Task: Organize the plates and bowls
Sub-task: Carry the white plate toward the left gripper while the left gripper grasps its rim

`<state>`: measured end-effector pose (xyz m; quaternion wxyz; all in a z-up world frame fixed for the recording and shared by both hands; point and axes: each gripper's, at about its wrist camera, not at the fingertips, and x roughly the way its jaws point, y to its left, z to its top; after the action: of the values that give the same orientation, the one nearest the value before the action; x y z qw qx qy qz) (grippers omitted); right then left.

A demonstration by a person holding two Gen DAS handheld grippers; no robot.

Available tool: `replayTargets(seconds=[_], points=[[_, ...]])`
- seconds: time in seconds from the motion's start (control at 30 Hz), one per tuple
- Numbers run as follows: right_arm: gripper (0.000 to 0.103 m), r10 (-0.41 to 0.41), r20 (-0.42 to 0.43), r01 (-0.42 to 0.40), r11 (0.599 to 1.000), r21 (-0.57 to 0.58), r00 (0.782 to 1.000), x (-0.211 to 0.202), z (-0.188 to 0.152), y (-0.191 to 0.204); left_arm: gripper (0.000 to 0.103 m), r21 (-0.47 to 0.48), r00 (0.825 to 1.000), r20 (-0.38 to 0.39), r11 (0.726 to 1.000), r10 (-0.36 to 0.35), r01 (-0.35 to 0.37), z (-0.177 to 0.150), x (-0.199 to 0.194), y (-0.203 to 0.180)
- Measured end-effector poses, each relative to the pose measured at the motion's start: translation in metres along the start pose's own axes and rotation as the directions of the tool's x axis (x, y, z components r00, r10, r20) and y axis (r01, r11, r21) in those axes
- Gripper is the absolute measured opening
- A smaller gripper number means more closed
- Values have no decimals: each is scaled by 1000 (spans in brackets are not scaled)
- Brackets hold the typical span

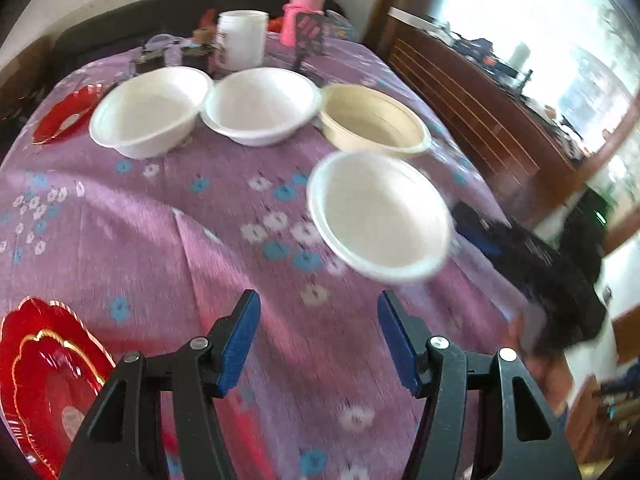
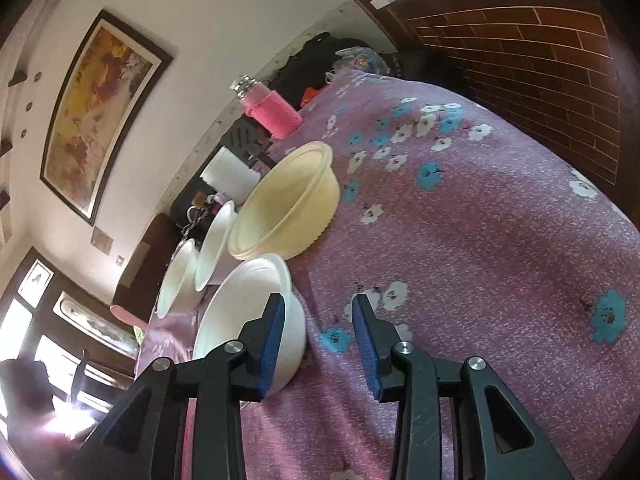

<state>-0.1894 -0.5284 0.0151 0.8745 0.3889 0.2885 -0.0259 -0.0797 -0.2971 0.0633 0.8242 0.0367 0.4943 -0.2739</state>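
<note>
Across the purple cloth [image 1: 160, 216] I am seeing, from left to right, a red plate [image 1: 44, 380], two white bowls [image 1: 148, 110], a cream bowl [image 1: 374, 120] and a nearer white bowl [image 1: 380, 216]. My left gripper [image 1: 318, 340] is hanging open and empty. My right gripper [image 2: 318, 344] is standing parted, its left pad beside that nearer bowl, not pressing.

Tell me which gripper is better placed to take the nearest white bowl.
Likely the right gripper: one pad sits beside the nearest white bowl, jaws open. The left gripper is open over bare tablecloth, farther off.
</note>
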Motion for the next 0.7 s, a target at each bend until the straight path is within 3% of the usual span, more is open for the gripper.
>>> replayTargets(seconds=[0.17, 0.4, 0.57, 0.63, 0.7], points=[[38, 20, -23, -21, 999, -35, 1000, 6, -3, 9, 60, -104, 999, 10, 994, 34, -33, 20, 22, 9], [37, 3, -60, -8, 996, -84, 998, 20, -9, 18, 60, -174, 996, 11, 982, 84, -81, 40, 58, 20], [24, -1, -63, -5, 995, -102, 998, 22, -9, 20, 59, -153, 996, 14, 985, 87, -84, 49, 75, 18], [20, 2, -63, -9, 994, -108, 998, 22, -9, 20, 54, -140, 997, 8, 987, 80, -78, 51, 80, 15], [16, 11, -63, -18, 993, -115, 998, 22, -9, 22, 32, -112, 999, 1, 993, 47, -47, 53, 84, 10]])
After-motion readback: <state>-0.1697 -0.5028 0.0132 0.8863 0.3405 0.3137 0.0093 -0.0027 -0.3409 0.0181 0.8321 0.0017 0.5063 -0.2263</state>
